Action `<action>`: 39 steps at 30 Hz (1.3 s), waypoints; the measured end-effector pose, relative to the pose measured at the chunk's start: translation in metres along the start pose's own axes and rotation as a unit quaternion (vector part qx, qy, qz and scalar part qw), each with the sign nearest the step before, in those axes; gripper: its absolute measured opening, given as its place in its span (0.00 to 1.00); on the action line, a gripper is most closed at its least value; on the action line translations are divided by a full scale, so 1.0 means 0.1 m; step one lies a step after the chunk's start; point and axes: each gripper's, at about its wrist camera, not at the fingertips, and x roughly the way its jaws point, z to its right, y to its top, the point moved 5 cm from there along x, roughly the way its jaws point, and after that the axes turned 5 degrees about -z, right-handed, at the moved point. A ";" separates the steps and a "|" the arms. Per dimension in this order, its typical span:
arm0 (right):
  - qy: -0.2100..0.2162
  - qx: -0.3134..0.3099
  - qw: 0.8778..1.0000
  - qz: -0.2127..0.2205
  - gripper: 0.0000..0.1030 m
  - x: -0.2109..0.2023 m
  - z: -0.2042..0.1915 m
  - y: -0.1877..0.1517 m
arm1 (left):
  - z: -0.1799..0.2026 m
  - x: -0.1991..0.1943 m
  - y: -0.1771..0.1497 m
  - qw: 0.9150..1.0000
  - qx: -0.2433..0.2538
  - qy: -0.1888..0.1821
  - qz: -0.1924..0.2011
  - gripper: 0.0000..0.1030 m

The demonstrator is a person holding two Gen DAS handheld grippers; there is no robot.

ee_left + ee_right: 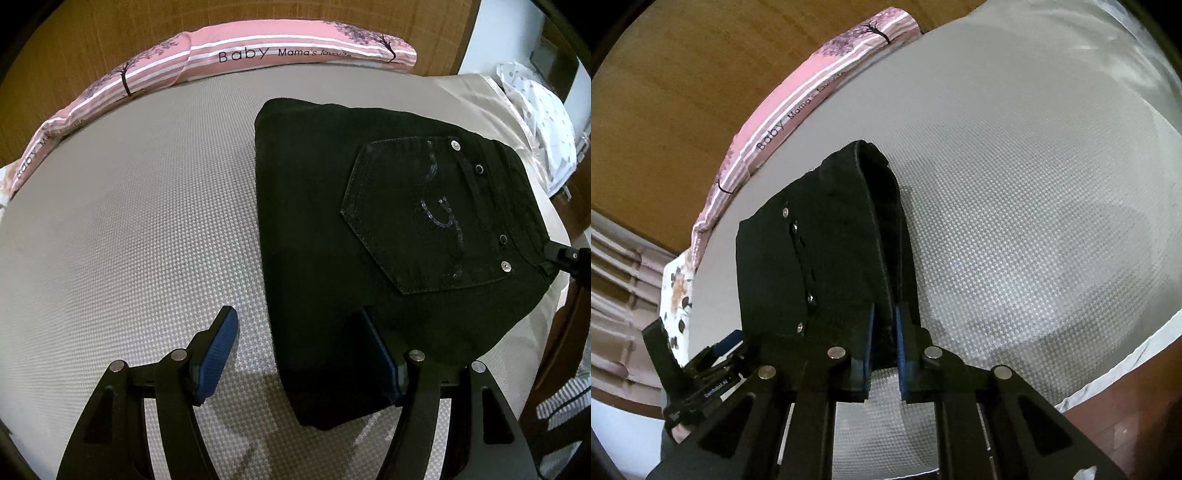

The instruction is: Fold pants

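The right claw (883,339) is pinching the pants (369,229) edge near the bed (129,221) corner; the left claw (299,354) is hanging open, probably needing the opposite edge next.

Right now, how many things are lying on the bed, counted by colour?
Black: 1, the folded pants, pinched at one edge by the right gripper
Pink: 1, the long striped pillow
Total: 2 on the bed
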 end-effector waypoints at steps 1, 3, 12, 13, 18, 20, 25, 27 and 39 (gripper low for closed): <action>-0.001 -0.001 1.000 -0.001 0.09 0.01 0.00 0.00 | 0.00 0.00 0.00 1.000 -0.001 0.000 0.000 0.66; 0.002 0.004 1.000 -0.003 0.09 0.01 0.03 -0.01 | 0.01 0.00 -0.01 1.000 -0.003 0.000 0.001 0.66; 0.014 0.008 1.000 0.002 0.13 0.01 0.04 -0.02 | 0.04 0.00 -0.03 1.000 -0.005 0.008 0.009 0.66; 0.016 0.010 1.000 0.005 0.15 0.00 0.04 -0.02 | 0.04 -0.01 -0.04 1.000 -0.006 0.008 0.010 0.67; 0.021 0.013 1.000 0.014 0.16 -0.05 0.04 -0.01 | -0.01 -0.01 -0.05 1.000 -0.023 -0.003 0.016 0.68; 0.015 0.014 1.000 0.018 0.22 -0.08 0.03 0.00 | -0.04 -0.02 -0.05 0.999 -0.031 -0.014 0.017 0.68; 0.006 0.004 1.000 0.027 0.30 -0.18 0.00 0.05 | -0.18 -0.10 -0.03 0.997 -0.056 -0.047 0.024 0.68; 0.012 0.008 1.000 0.025 0.38 -0.19 0.03 0.10 | -0.24 -0.11 -0.03 0.996 -0.066 -0.052 0.025 0.68; 0.047 0.006 0.999 -0.027 0.54 0.12 0.10 0.33 | -0.42 -0.01 0.05 0.980 -0.121 -0.155 -0.015 0.68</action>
